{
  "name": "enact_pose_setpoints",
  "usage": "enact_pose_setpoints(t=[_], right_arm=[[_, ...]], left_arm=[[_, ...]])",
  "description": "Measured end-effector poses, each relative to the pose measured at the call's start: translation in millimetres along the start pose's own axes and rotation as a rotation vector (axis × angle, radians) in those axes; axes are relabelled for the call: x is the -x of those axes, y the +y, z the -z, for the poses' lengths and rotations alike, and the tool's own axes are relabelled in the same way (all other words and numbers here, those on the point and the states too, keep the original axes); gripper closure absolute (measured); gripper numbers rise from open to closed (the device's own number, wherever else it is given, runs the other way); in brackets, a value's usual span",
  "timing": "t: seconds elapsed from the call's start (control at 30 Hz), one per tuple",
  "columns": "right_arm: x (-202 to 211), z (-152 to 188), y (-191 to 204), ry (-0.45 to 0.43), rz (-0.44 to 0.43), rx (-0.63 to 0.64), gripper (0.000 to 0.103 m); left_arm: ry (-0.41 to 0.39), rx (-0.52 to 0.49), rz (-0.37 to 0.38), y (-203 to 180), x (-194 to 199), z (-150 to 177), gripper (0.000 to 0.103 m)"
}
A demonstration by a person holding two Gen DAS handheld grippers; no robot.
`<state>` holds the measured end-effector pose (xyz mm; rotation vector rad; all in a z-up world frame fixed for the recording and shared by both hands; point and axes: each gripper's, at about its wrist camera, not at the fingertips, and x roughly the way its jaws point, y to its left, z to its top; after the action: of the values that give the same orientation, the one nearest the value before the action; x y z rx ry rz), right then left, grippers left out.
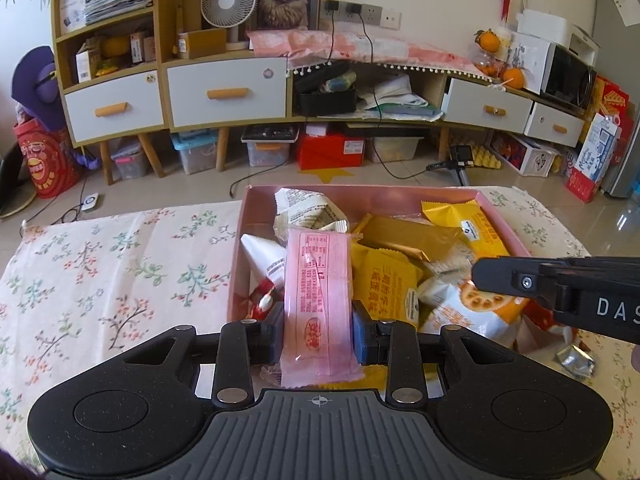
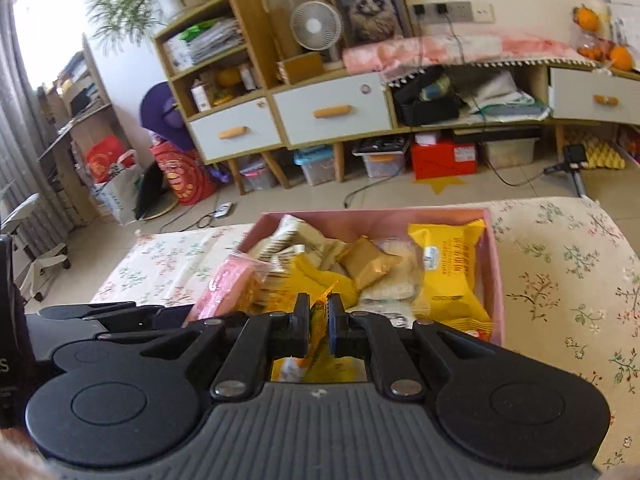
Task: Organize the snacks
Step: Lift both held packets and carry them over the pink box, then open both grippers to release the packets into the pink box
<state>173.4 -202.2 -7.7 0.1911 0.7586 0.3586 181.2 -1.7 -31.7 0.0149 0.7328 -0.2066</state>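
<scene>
My left gripper (image 1: 318,330) is clamped on a pink snack packet (image 1: 318,300), which stands upright between the pads over the near edge of the pink box (image 1: 360,196); the box sits on the floral tablecloth (image 1: 120,264), full of yellow, gold and white packets. My right gripper (image 2: 319,330) is pinched nearly together on the thin edge of an orange wrapper (image 2: 316,332), also above the box's near side; a crumpled silver wrapper (image 1: 576,360) lies on the cloth beside the box.
</scene>
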Motion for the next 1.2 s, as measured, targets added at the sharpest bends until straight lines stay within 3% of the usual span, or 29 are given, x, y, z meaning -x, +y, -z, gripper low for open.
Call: enact_pose_setpoints(t=[0.17, 0.4, 0.47, 0.6, 0.83, 1.2], right_arm=[[-6.9, 4.1, -5.4, 0.006, 0.071, 0.022, 0.094], [-6.1, 6.9, 4.8, -0.025, 0.102, 0.103, 0.090], [-5.8, 7.4, 8.1, -0.028, 0.107, 0.123, 0.082], [-2.6, 4.7, 10.6, -0.042, 0.108, 0.143, 0.077], [7.8, 2.7, 9.2, -0.053, 0.095, 0.146, 0.054], [29.6, 8.4, 17.9, -0.058, 0.083, 0.199, 0.025]], left_arm=[[-0.004, 0.025, -0.002, 4.4, -9.0, -1.5, 0.073], [-0.014, 0.009, -0.024, 5.2, -7.8, 1.8, 0.070], [-0.011, 0.004, -0.019, 4.6, -6.1, 1.3, 0.070], [-0.020, -0.012, -0.015, 2.6, 1.0, 0.0, 0.054], [-0.023, -0.030, -0.017, -1.1, 19.0, 0.5, 0.037], [-0.001, -0.046, -0.022, -7.4, 48.4, 13.6, 0.023]])
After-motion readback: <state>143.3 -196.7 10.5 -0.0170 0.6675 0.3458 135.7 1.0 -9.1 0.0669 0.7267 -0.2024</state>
